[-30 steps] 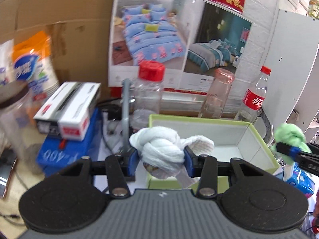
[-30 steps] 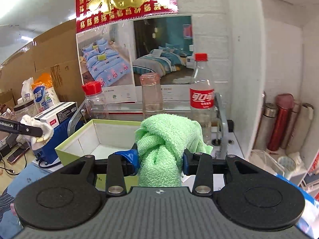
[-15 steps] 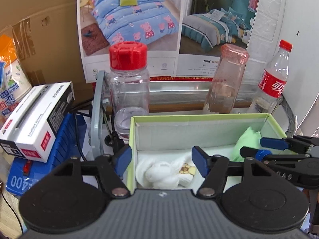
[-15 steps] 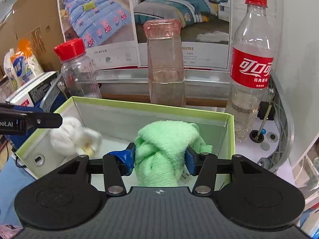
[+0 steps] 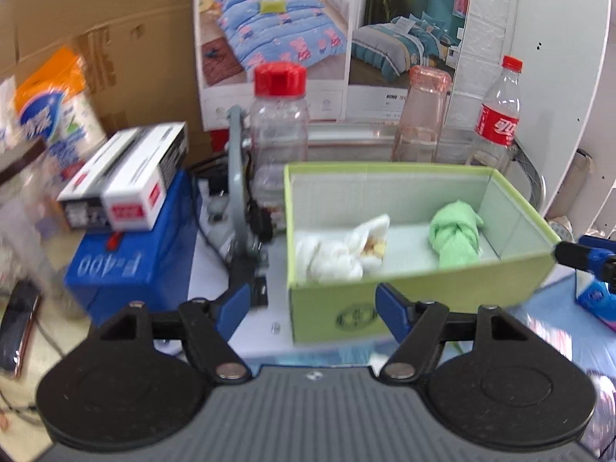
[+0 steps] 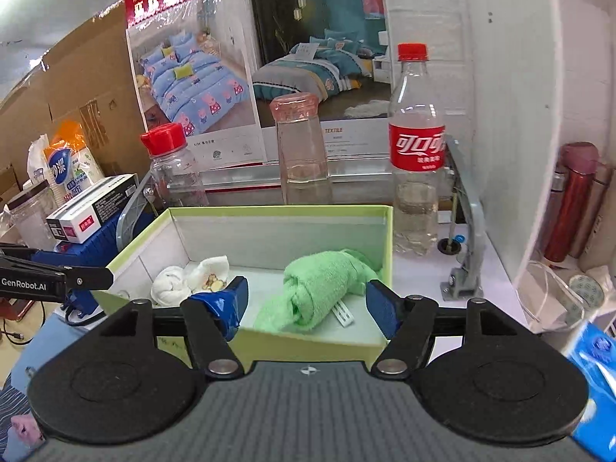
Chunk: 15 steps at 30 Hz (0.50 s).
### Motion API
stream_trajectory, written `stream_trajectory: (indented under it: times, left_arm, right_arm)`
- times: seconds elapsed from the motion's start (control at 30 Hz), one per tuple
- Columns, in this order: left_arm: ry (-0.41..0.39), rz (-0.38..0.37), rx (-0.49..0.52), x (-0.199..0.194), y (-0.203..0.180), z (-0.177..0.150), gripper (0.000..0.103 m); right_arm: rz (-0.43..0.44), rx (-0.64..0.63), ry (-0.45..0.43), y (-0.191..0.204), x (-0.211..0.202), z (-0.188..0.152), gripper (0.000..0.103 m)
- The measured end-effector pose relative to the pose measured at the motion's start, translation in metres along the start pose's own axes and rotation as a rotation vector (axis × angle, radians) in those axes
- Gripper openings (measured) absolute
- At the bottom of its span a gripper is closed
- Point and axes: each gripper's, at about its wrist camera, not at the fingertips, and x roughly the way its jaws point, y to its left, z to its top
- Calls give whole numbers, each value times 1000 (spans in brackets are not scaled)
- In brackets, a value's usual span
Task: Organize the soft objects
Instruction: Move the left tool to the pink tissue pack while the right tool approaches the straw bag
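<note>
A: Both claws are opening with nothing between the blue pads. Left claw [image 5: 312,306] hangs before the green box [image 5: 423,288]; right claw [image 6: 304,304] at its near rim.

B: Draw both straight back and clear that rim. White towel [image 5: 335,250] lies in the box's left half, green towel [image 6: 308,296] in the right, apart.

A: Hidden?

B: The box floor behind the near wall; the table's left is blurred.
</note>
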Motion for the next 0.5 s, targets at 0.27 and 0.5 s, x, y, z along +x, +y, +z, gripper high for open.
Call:
stream_trajectory:
  times: [0.27, 0.5]
  left_arm:
    - [43, 24, -86, -54, 33, -76, 74]
    - [91, -157, -117, -54, 23, -74, 75]
  right_arm:
    - [-116, 198, -114, -16, -92, -85, 59]
    - [-188, 371, -142, -29, -116, -126, 60]
